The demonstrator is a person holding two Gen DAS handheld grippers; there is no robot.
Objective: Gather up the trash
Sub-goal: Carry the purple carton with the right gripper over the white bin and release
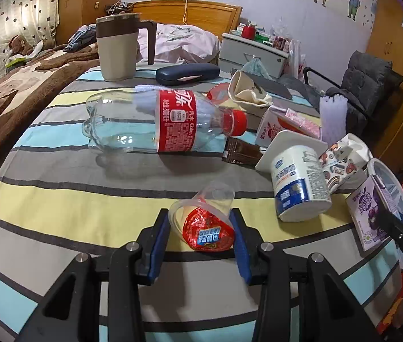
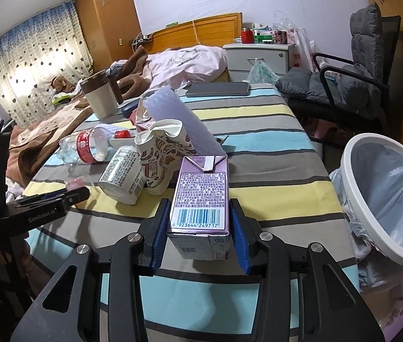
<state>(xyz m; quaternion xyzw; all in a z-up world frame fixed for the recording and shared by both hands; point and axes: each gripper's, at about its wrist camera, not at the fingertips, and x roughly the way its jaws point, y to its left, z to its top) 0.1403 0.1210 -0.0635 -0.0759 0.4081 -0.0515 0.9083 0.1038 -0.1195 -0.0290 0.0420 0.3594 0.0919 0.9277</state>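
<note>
Bottle (image 1: 155, 122) lies mid-bed (image 1: 59, 199), mug (image 1: 117, 48) behind it, carton (image 2: 200, 196) near the front edge; bin (image 2: 386, 199) beside the bed's right edge.

jelly cup (image 1: 205, 219), between the left gripper's pads: clear glossy plastic, crinkled red foil lid
purple carton (image 2: 200, 199), between the right gripper's pads: smooth coated paper, slight sheen
striped sheet (image 1: 87, 199), under both: matt woven cloth
pads (image 1: 160, 245): blue ribbed rubber
</note>
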